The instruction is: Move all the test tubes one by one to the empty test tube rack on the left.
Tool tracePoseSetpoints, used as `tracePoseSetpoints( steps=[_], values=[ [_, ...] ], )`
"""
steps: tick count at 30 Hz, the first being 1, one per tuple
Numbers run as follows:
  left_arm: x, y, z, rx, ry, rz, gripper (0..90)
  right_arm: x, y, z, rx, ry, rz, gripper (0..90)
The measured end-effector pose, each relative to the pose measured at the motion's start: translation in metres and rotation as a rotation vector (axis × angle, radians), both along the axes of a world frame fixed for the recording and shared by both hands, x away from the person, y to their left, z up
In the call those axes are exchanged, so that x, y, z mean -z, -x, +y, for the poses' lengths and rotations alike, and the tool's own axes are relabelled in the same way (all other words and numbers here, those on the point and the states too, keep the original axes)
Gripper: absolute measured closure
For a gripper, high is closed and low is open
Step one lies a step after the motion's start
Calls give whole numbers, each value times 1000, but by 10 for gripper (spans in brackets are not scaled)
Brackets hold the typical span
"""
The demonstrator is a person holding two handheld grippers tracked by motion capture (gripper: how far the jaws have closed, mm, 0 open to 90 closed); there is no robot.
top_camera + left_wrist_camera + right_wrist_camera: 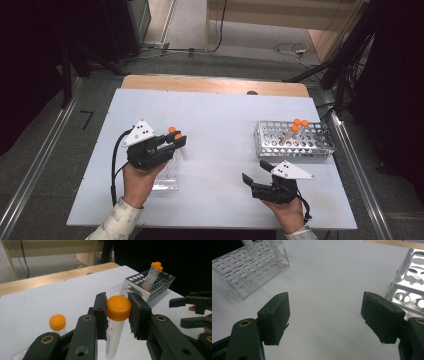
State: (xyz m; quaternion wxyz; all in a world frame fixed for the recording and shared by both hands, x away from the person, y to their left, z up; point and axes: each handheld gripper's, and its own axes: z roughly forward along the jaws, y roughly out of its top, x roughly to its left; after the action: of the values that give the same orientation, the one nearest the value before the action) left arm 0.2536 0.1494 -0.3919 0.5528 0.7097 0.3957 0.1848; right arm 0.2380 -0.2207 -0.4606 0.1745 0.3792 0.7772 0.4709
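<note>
Counter (215, 130): clear tube rack (167, 175) lay at left, one capped tube (57, 323) in it; metal tube rack (295, 139) stood at right rear, three capped tubes (295, 129) in it; both racks well apart.

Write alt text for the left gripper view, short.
The left tool clamps a clear tube by its orange cap above a white table. A second orange-capped tube stands lower left, and a metal rack with capped tubes sits behind.
</note>
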Motion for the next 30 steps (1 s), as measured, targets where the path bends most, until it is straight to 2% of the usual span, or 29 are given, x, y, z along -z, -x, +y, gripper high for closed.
tracePoseSetpoints(
  steps=[4,19,30],
  values=[
    [1,-6,7,-27,3,11,702,0,0,1,-3,6,0,221],
    [-6,-18,27,-115,-15,-1,702,1,0,1,-4,7,1,221],
    [-1,-26,23,-146,-40,-6,701,0,0,0,1,0,2,221]
  ],
)
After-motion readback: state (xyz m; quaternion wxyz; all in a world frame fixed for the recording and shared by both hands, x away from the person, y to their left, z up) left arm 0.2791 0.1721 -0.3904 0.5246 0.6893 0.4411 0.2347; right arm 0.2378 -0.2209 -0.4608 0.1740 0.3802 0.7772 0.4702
